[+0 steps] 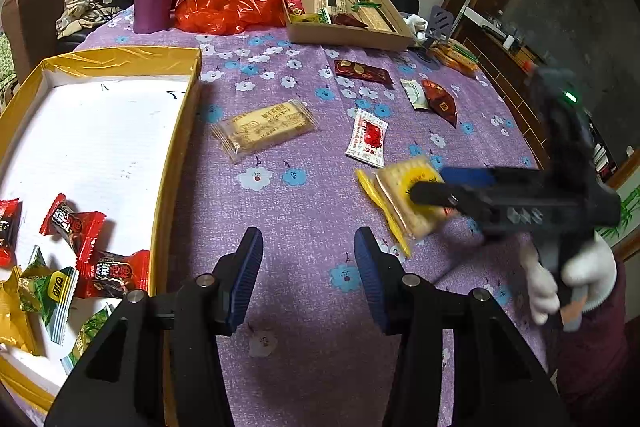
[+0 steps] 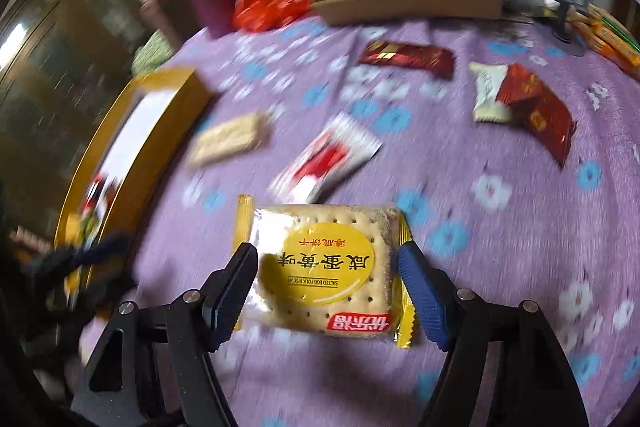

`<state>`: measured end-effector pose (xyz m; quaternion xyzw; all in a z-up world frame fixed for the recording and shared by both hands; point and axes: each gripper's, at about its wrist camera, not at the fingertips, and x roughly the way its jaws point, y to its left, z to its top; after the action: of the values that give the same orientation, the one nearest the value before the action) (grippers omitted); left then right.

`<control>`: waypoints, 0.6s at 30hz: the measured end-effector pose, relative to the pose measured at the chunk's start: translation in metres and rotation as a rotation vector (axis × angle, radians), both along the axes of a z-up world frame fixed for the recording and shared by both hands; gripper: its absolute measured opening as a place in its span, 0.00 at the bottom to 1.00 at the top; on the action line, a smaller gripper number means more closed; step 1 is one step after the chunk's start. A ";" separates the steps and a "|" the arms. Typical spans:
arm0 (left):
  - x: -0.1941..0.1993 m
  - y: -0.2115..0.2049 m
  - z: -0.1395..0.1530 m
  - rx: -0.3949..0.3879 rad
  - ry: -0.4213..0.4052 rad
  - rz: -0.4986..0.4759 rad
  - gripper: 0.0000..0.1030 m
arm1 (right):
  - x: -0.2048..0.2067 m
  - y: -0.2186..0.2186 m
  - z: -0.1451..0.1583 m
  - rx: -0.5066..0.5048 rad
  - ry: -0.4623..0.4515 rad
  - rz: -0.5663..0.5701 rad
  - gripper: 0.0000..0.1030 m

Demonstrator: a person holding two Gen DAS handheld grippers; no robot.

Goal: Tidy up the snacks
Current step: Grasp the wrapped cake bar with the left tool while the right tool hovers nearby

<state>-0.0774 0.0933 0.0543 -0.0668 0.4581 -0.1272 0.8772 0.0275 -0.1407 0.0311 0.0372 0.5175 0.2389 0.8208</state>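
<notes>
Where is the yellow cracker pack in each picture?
Left wrist view: the yellow cracker pack lies right of middle on the purple cloth, under the right gripper.
Right wrist view: it sits low in the middle, between the open fingers, which don't press on it.
Shared landmark: the red-and-white sachet lies just beyond it in both.
</notes>
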 end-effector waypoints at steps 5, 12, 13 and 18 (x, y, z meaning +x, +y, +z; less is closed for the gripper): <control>0.012 -0.010 0.007 0.049 -0.011 -0.017 0.44 | -0.012 -0.004 0.002 0.033 -0.044 -0.045 0.80; 0.074 -0.029 0.011 0.218 -0.036 -0.133 0.51 | -0.012 -0.006 -0.003 0.124 -0.115 -0.078 0.84; 0.086 -0.034 0.004 0.238 -0.012 -0.164 0.51 | -0.013 -0.008 -0.004 0.139 -0.122 -0.080 0.84; 0.121 -0.047 -0.025 0.358 0.055 -0.237 0.51 | -0.012 -0.016 -0.007 0.199 -0.124 -0.074 0.84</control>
<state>0.0438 0.0466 0.0295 0.1408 0.5019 -0.1444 0.8411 0.0152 -0.1564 0.0244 0.1229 0.4380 0.2605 0.8516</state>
